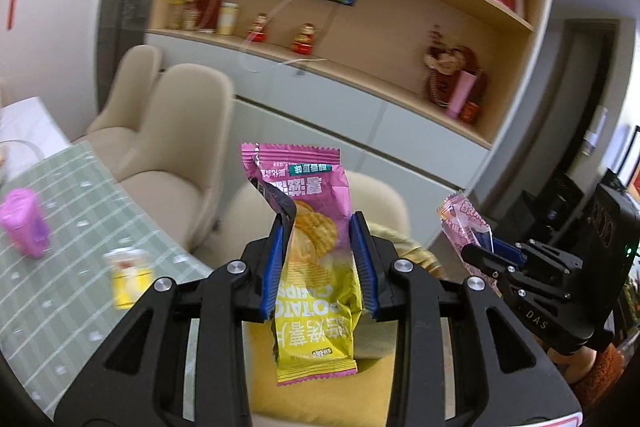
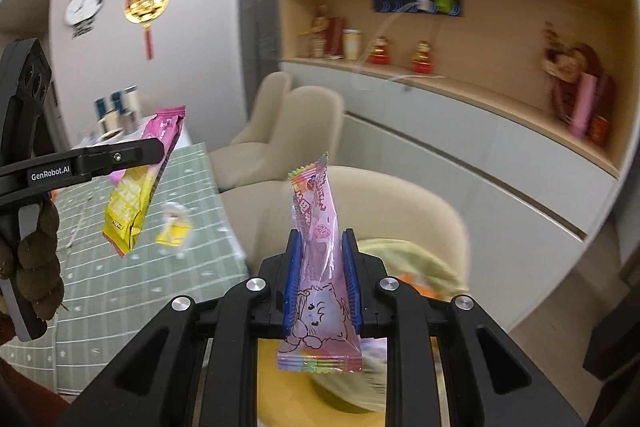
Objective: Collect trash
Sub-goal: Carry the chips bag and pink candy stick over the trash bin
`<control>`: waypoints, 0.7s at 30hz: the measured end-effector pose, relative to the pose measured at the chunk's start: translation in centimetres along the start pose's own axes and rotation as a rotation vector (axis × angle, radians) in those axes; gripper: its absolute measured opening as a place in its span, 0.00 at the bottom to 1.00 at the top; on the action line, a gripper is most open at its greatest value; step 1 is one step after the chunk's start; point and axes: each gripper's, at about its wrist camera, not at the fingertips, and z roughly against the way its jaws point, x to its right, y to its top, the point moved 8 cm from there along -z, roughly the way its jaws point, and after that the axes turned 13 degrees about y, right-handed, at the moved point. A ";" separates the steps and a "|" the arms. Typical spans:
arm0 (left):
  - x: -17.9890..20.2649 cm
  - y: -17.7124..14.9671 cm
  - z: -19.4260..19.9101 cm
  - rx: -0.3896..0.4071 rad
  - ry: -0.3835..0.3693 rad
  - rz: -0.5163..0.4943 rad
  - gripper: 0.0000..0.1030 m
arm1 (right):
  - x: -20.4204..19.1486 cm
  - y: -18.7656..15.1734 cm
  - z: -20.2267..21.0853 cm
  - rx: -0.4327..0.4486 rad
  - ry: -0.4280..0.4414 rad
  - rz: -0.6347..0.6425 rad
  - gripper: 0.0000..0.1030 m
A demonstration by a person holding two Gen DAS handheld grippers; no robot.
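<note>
Left wrist: my left gripper [image 1: 320, 259] clamps the potato chips bag [image 1: 312, 263].
My right gripper [image 2: 322, 283] pinches the pink candy wrapper [image 2: 318, 287]; I'd carry both level.

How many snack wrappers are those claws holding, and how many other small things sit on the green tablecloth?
Wrappers held: 2, the chip bag and the pink candy wrapper
Pink container on the green tablecloth: 1
Yellow packet on it: 1
Total: 4

Two wrappers: chip bag [image 1: 316, 259], candy wrapper [image 2: 320, 291]; three chairs [image 1: 180, 131].
</note>
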 end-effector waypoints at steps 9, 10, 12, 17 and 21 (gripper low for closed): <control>10.6 -0.4 -9.2 -0.077 -0.131 0.013 0.30 | 11.4 -2.4 3.5 0.022 -0.119 -0.103 0.20; 11.8 -0.8 -10.4 -0.085 -0.146 0.009 0.30 | 12.6 -2.8 3.6 0.019 -0.126 -0.118 0.20; 13.3 -1.7 -12.2 -0.101 -0.151 0.000 0.30 | 14.3 -3.6 4.0 0.012 -0.131 -0.142 0.20; 14.8 -4.8 -16.7 -0.198 -0.124 -0.002 0.32 | 17.0 -5.0 3.6 -0.016 -0.132 -0.168 0.20; 14.2 -6.7 -19.0 -0.261 -0.084 0.014 0.34 | 17.8 -5.7 2.5 -0.040 -0.114 -0.181 0.20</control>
